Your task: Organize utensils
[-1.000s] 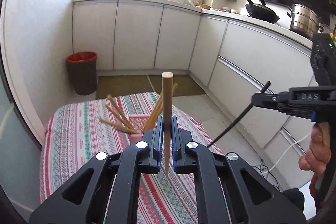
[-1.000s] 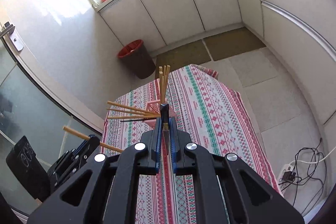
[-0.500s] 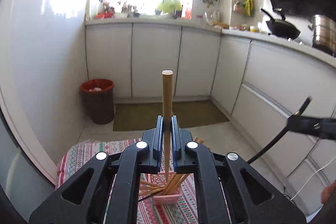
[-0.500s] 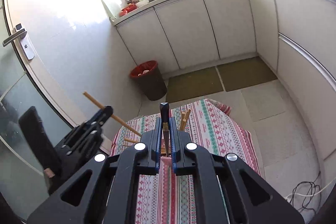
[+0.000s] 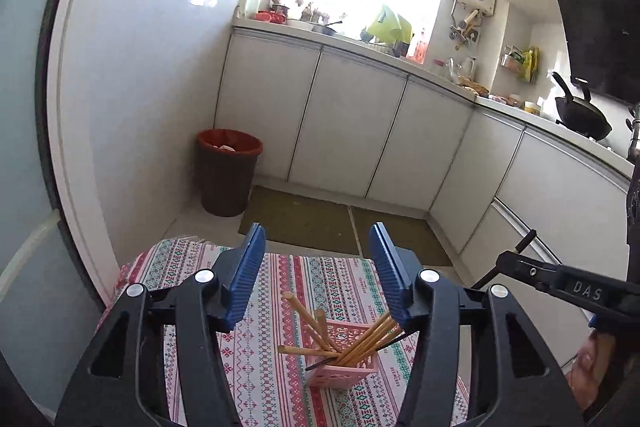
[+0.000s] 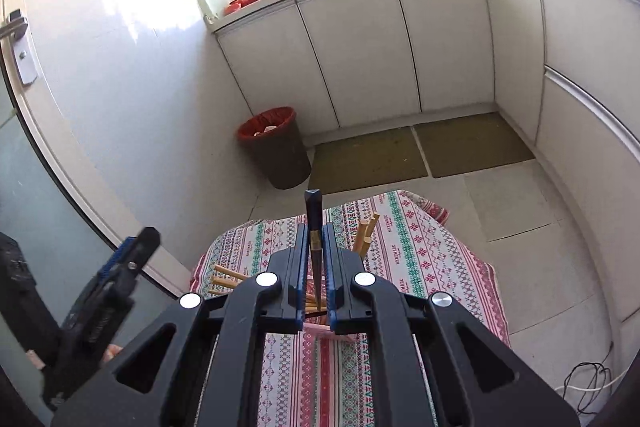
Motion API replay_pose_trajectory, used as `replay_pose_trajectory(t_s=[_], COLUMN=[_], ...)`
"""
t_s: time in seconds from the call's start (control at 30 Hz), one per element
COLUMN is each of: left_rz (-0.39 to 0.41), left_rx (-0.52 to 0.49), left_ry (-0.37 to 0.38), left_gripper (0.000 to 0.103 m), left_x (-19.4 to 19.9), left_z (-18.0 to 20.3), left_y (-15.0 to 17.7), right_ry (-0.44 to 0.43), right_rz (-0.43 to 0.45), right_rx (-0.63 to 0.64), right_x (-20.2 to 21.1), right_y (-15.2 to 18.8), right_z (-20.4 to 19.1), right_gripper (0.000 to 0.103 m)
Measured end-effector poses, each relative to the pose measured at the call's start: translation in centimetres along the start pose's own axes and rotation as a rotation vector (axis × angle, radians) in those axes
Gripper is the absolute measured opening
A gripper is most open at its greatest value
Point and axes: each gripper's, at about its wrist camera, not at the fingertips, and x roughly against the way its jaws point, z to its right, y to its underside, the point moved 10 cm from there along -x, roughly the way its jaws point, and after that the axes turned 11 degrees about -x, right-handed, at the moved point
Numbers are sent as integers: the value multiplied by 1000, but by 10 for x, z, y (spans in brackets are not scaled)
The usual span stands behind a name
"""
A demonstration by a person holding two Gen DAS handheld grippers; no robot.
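Observation:
A pink lattice holder [image 5: 344,367] stands on the patterned tablecloth [image 5: 280,279] with several wooden chopsticks [image 5: 308,319] leaning out of it. My left gripper [image 5: 316,231] hovers above it, its jaws opening with nothing between them. My right gripper [image 6: 315,229] is shut on a dark chopstick [image 6: 313,211] that stands upright over the holder [image 6: 320,329]. In the left wrist view, the right gripper [image 5: 516,263] comes in from the right with that dark chopstick [image 5: 524,241]. The left gripper [image 6: 136,247] shows at the left of the right wrist view.
A brown bin with a red liner [image 5: 228,171] stands on the floor by the wall. White cabinets [image 5: 348,131] run along the back and right. Two floor mats [image 6: 420,151] lie beyond the table. Cables [image 6: 588,383] lie on the floor at the right.
The left gripper's jaws have spread and let go of the wooden chopstick it held upright. Both grippers have moved in over the pink holder. The right still grips the dark chopstick.

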Motion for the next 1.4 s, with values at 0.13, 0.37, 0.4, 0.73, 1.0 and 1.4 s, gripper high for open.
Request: replay_pose_trajectory(t_s=[0.13, 0.37, 0.4, 0.73, 1.0, 1.4], left_rz=[-19, 108, 135, 49, -51, -60], left_rx=[27, -49, -59, -121, -176, -187], left_ry=[-35, -252, -280, -310, -291, -273], left_gripper=[51, 94, 96, 96, 96, 96], left_x=[-3, 43, 56, 111, 149, 191], left_z=[-15, -26, -23, 31, 77, 91], left_y=[4, -19, -22, 6, 25, 29], right_ry=[8, 19, 27, 236, 383, 388], right_rz=[12, 30, 45, 254, 328, 286], right_rx=[33, 32, 36, 52, 45, 11], right_x=[-22, -12, -3, 124, 185, 217], right_y=[8, 13, 12, 24, 51, 81], right_z=[-9, -8, -6, 39, 63, 75], right_gripper=[10, 11, 13, 76, 96, 96])
